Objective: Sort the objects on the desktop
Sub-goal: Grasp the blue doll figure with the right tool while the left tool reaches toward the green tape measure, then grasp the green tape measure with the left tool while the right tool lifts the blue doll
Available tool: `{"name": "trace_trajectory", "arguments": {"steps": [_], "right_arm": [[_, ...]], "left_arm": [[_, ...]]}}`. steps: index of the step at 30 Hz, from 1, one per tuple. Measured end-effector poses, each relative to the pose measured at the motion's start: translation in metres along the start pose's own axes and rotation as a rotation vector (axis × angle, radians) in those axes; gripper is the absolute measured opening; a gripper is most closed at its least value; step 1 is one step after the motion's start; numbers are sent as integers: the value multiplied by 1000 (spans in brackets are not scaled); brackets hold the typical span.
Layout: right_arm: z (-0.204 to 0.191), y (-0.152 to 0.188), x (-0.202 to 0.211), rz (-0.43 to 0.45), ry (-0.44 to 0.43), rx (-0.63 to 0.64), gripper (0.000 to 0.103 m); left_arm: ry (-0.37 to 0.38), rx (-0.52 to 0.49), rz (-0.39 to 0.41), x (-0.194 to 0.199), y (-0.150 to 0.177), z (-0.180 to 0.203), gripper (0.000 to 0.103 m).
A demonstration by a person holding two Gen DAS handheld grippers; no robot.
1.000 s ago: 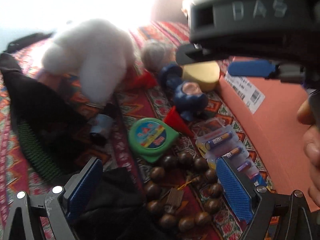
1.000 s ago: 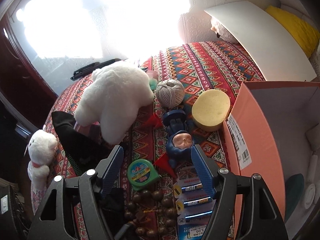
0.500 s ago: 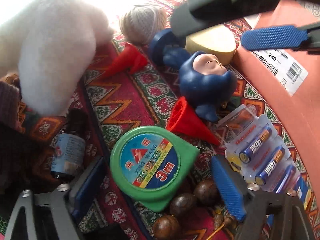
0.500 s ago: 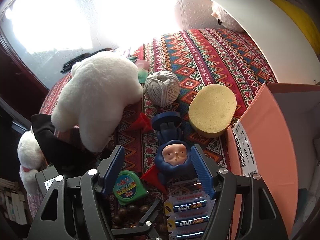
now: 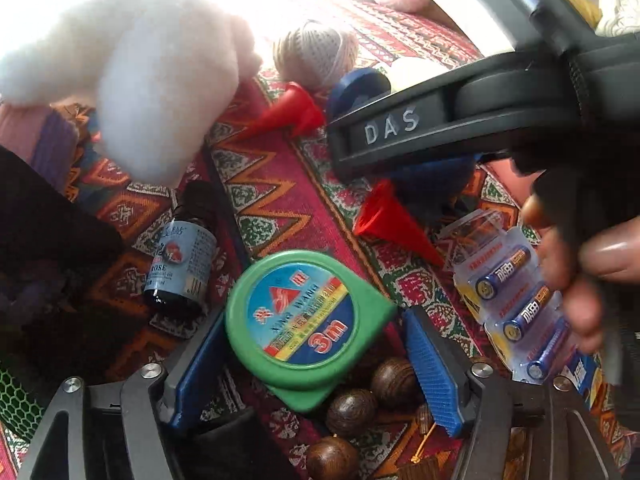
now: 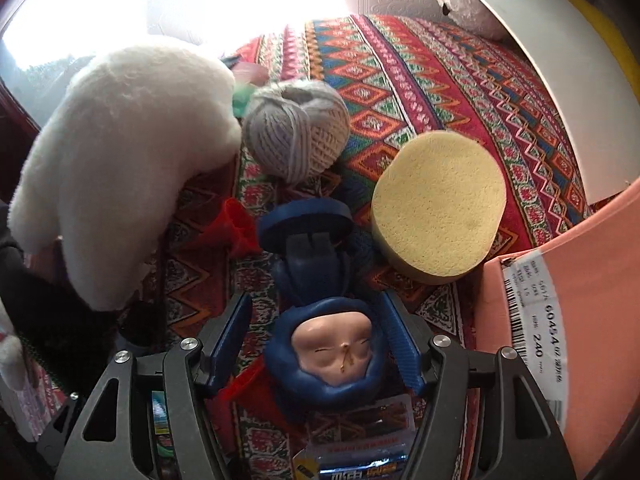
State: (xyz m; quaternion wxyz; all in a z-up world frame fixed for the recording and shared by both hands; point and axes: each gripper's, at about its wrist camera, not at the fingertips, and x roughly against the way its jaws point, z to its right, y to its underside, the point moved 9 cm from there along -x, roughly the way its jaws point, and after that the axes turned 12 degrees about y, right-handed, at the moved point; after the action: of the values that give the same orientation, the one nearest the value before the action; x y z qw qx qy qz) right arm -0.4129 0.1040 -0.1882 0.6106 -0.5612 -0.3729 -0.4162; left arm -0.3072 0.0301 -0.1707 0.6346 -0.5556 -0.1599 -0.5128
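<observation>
Patterned cloth bears tape measure between left fingers.

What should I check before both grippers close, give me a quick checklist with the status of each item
1. Left gripper straddles the green tape measure: ok, a blue pad on each side.
2. Left pads touching the tape measure: cannot tell.
3. Wooden beads clear of the left fingers: not ok, they crowd the right-hand pad.
4. Right gripper around the blue doll head: ok, jaws open on both sides.
5. Battery pack out of the right grasp: cannot tell, it lies right under the doll.
6. Pink box reachable: ok, beside the right gripper.
</observation>
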Motion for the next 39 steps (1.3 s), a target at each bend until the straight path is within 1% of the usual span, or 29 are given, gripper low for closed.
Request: {"name": "trace_trajectory", "arguments": {"steps": [1,2,3,5,8,9,10,12,16,18,21,23,24,26,27,30,32,33,35,36,37,39], "right_arm": [[1,0,-6,-3,3,0,65],[2,0,-9,-4,7,0,59],[3,-1,-8,-5,4,-7,59],[5,0,-3,-20,-48,-55,59],[8,1,10,-18,-120,-106,58],[9,1,17,-7,-129,-106,55],[10,1,24,5,-135,-102,45],[12,2,39,33,-150,-100,41],[9,8,64,65,-183,-76,41],[10,12,73,72,-194,-66,40],[7,21,82,70,-209,-68,40],[6,28,88,68,-234,-75,40],[4,32,92,67,-252,-80,32],[0,38,101,71,-280,-83,21],[-1,38,108,90,-281,-76,0],[-6,40,127,142,-287,-50,0],[-13,44,133,155,-301,-20,0],[-14,45,132,155,-300,-18,2],[-15,48,122,135,-281,-17,31],[-14,47,115,127,-268,-16,55],[-12,44,107,129,-247,-17,58],[-7,36,88,126,-183,-14,58]], "left_arm": [[-6,-5,4,1,-1,1,73],[-12,-10,7,1,-2,1,71],[-15,-9,11,3,-2,2,71],[-20,-1,28,10,-4,3,71],[-30,19,61,24,-4,3,71],[-27,30,73,30,-3,3,71],[-27,38,82,36,-2,3,71],[-36,50,97,49,0,4,71],[-72,45,121,78,6,9,71],[-86,45,142,92,22,7,71],[-87,60,181,111,35,7,71],[-92,65,201,120,45,7,71],[-95,67,211,123,51,7,71],[-103,77,222,119,51,6,71],[-107,83,228,123,55,5,71],[-114,102,232,125,61,-2,71],[-125,118,224,127,67,-6,71],[-127,126,218,125,69,-9,71],[-132,143,206,121,72,-18,71],[-135,153,201,118,74,-23,71],[-140,167,195,114,76,-28,71],[-153,199,177,105,82,-40,71]]}}
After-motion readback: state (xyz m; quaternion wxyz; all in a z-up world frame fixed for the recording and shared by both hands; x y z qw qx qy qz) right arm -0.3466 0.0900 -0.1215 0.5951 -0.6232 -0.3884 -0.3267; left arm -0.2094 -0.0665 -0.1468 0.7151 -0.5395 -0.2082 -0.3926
